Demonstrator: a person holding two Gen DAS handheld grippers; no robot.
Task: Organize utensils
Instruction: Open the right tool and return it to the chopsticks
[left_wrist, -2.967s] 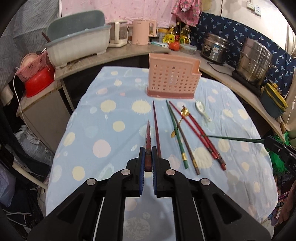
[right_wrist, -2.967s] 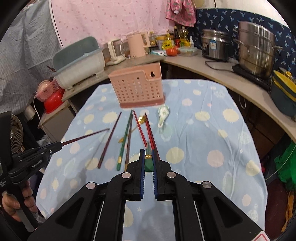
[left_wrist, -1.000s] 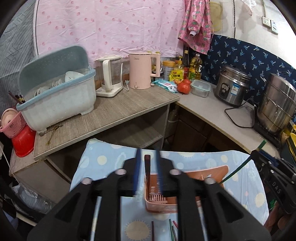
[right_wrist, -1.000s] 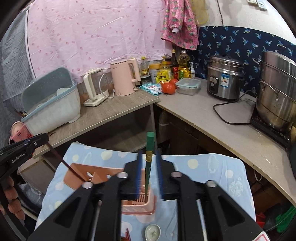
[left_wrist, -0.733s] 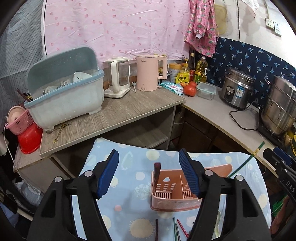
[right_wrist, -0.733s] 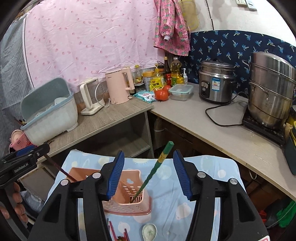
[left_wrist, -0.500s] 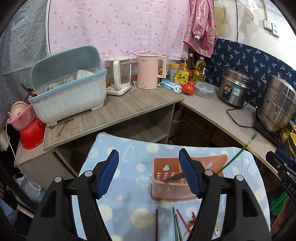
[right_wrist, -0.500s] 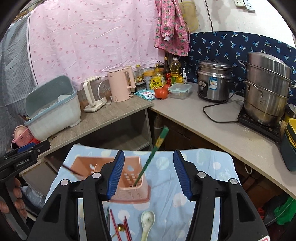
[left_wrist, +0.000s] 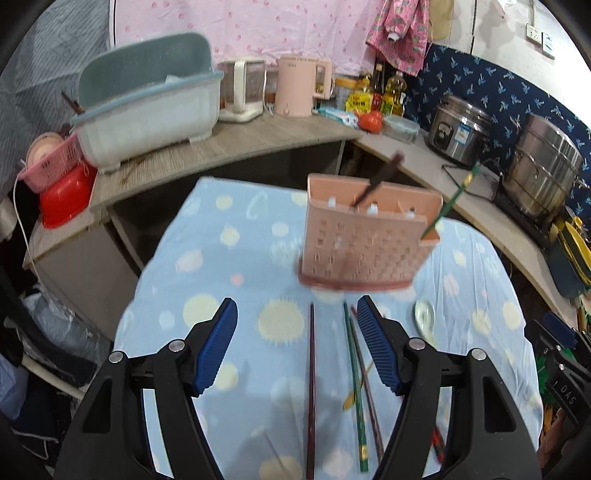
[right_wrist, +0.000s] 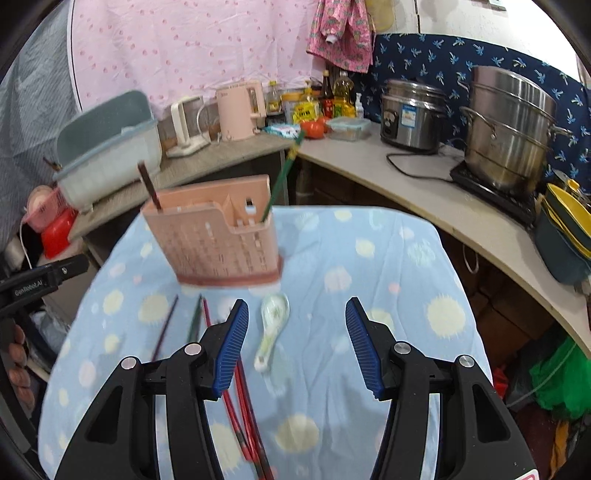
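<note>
A pink perforated utensil holder (left_wrist: 369, 243) (right_wrist: 218, 240) stands at the far end of the blue spotted tablecloth. A dark brown chopstick (left_wrist: 376, 181) (right_wrist: 148, 186) and a green chopstick (left_wrist: 450, 201) (right_wrist: 282, 177) lean out of it. My left gripper (left_wrist: 297, 349) is open and empty above a dark red chopstick (left_wrist: 311, 376) and a green one (left_wrist: 355, 384) lying on the cloth. My right gripper (right_wrist: 295, 347) is open and empty, above the cloth beside a white ceramic spoon (right_wrist: 273, 325). Red chopsticks (right_wrist: 240, 413) lie under its left finger.
A counter wraps the table's far side with a blue dish bin (left_wrist: 147, 99), kettles (left_wrist: 299, 85), bottles, a rice cooker (right_wrist: 413, 114) and a steel pot (right_wrist: 513, 129). A red bowl and a pink basket (left_wrist: 55, 170) sit at the left. The other gripper shows at each view's edge.
Both grippers opened and dropped their chopsticks into the pink holder, then drew back and sank toward the table. The holder now stands farther off, with loose utensils back in view.
</note>
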